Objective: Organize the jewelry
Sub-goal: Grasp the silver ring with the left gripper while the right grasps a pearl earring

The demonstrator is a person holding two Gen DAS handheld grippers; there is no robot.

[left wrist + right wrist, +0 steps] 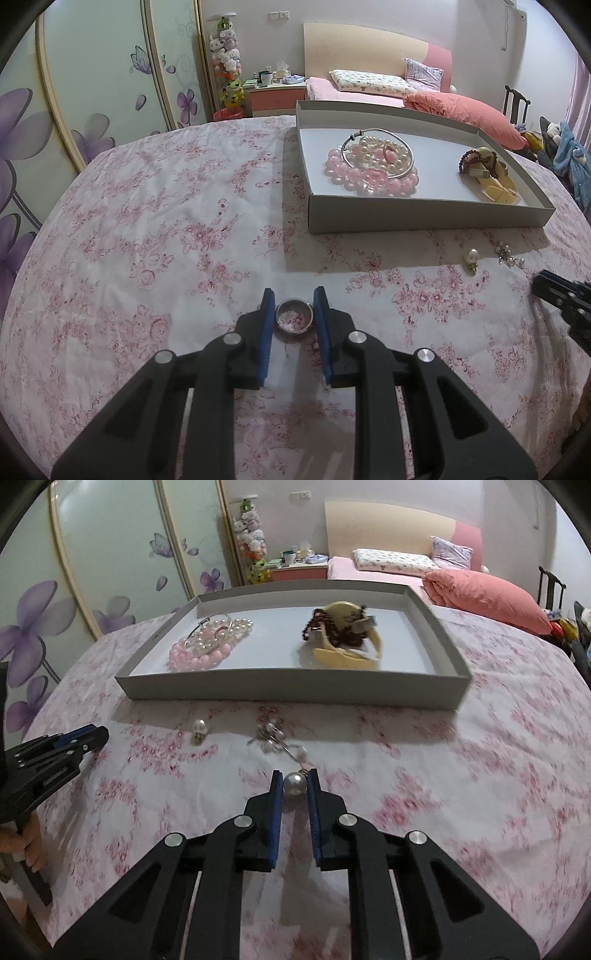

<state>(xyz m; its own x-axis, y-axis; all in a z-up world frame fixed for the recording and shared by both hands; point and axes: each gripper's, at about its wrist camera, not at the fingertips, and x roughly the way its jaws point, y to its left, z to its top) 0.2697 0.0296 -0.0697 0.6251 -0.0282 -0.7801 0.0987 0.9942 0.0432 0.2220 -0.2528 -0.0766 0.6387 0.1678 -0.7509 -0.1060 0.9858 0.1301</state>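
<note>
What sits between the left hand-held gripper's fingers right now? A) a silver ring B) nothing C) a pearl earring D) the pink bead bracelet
A: in the left wrist view a silver ring sits between the blue pads of the left hand-held gripper, both pads against its rim; the pink bead bracelet lies in the grey tray, and the large pearl is in the right hand-held gripper.

Right gripper point(565, 301): cut off by the left wrist view's right edge, finger gap unseen. Small beaded piece point(509, 256) in front of the grey tray point(424, 214): too small to identify. Floral cloth point(480, 775) right of the tray: motion-blurred in the right wrist view.
</note>
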